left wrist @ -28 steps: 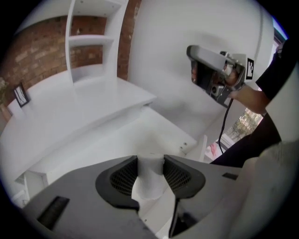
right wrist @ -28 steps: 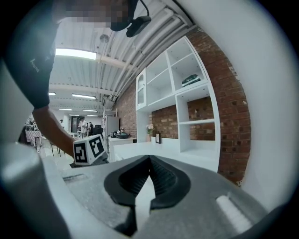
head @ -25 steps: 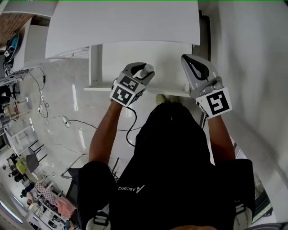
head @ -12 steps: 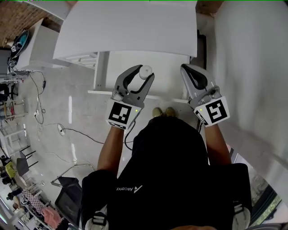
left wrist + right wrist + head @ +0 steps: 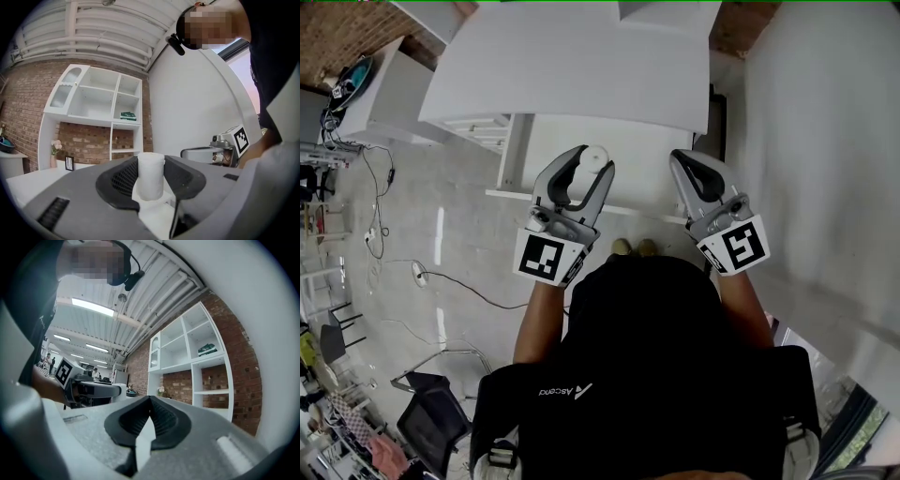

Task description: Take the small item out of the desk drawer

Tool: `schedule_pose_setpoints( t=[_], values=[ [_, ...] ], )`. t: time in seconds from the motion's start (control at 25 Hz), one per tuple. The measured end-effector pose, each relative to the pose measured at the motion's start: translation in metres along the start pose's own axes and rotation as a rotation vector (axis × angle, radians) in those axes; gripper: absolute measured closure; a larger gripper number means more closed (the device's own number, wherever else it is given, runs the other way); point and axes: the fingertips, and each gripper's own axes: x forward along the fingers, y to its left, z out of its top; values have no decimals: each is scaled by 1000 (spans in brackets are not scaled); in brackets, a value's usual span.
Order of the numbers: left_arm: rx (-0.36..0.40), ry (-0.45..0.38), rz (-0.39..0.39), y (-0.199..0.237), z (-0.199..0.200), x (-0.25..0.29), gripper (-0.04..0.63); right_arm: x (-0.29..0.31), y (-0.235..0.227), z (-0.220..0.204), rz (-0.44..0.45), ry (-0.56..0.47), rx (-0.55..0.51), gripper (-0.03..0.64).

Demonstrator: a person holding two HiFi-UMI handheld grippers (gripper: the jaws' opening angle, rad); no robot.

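In the head view my left gripper (image 5: 592,165) is shut on a small white cylinder (image 5: 596,155), held over the white drawer panel (image 5: 637,141) that juts out below the white desktop (image 5: 581,66). The left gripper view shows the cylinder (image 5: 150,176) upright, pinched between the two dark pads. My right gripper (image 5: 684,159) hangs level with it a hand's width to the right, jaws closed with nothing between them. Its pads (image 5: 161,420) meet in the right gripper view. The inside of the drawer is hidden.
A white wall (image 5: 825,141) runs close along the right. A white shelf unit (image 5: 93,117) stands against a brick wall beyond the desk. Cables (image 5: 422,272) and an office chair (image 5: 431,422) lie on the floor at left. The person's feet (image 5: 633,247) stand at the drawer front.
Both grippers have drawn back toward the person and turned more upright. The left one kept hold of the white cylinder throughout. The right one stayed shut.
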Motion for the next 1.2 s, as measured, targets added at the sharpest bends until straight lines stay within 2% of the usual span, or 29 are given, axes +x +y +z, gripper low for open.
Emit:
schedule_pose_setpoints(
  t=[0.2, 0.52, 1.0, 1.2],
  values=[
    [9, -67, 3, -1, 21, -9, 428, -2, 10, 13, 5, -42, -18, 618],
    [-2, -75, -4, 5, 26, -14, 428, 1, 15, 10, -2, -40, 4, 618],
    [0, -19, -20, 9, 14, -19, 428, 4, 19, 10, -9, -31, 3, 618],
    [-29, -57, -25, 9, 27, -10, 428, 6, 17, 8, -14, -29, 5, 618]
  ],
)
